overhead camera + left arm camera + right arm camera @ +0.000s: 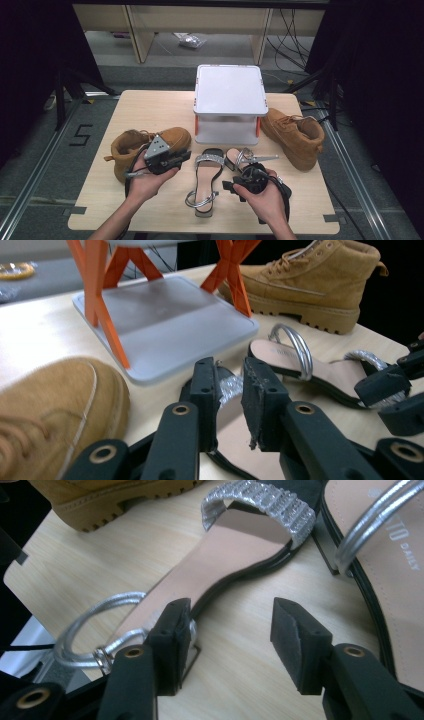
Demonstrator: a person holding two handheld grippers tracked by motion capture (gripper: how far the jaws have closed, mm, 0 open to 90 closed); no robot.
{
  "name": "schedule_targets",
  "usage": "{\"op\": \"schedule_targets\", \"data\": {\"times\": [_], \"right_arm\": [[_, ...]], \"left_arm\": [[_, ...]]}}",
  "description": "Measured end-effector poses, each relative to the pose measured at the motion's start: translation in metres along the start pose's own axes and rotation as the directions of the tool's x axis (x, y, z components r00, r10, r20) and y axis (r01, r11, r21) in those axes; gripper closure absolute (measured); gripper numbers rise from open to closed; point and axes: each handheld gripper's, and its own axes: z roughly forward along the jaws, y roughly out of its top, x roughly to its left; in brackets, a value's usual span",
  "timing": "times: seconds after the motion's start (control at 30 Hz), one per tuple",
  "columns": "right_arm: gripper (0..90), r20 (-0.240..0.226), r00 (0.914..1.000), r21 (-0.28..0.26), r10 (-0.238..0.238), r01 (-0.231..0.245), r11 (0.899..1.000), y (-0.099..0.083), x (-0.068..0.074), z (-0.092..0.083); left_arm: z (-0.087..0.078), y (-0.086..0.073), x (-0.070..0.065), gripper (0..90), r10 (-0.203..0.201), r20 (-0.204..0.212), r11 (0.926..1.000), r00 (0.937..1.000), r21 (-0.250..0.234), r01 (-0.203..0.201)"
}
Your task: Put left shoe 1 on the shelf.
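- Left gripper (186,156), jaws parted with nothing between them, is hovering at ten o'clock of the near sandal (204,182).
- Right gripper (227,635), jaws wide and holding nothing, is straddling its heel edge.
- Advisable: close squarely on the sole, avoiding the silver ankle strap (92,630).

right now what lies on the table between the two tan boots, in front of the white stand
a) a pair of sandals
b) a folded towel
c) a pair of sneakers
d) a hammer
a: two sandals with silver straps lie side by side on the table, between the left boot and the right boot, in front of the white stand.
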Motion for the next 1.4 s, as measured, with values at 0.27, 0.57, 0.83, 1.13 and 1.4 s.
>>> {"op": "schedule_targets", "data": {"times": [0.27,0.57,0.83,1.13,1.4], "right_arm": [[48.2,-0.004,0.9999,0.043,0.01,-0.01,0.999,0.012,0.006,0.011],[45.1,0.021,0.9984,0.054,0.052,-0.053,0.997,0.025,0.016,0.024],[45.0,0.031,0.998,0.03,0.056,-0.056,0.998,0.042,0.019,0.031],[44.1,0.052,0.9959,0.097,0.074,-0.079,0.992,0.046,0.031,0.051],[38.5,0.064,0.9967,0.136,0.05,-0.058,0.989,0.034,0.037,0.07]], "left_arm": [[0.014,0.028,0.01,73.3,0.047,-0.017,0.9982,0.9988,-0.037,-0.047],[0.039,0.068,0.028,76.0,0.057,-0.039,0.9963,0.9976,-0.063,-0.059],[0.057,0.086,0.039,79.9,0.03,-0.084,0.9976,0.996,-0.059,-0.035],[0.08,0.1,0.047,73.1,0.052,-0.103,0.9934,0.9933,-0.096,-0.062],[0.094,0.106,0.057,75.5,0.049,-0.144,0.9962,0.9884,-0.064,-0.059]]}}
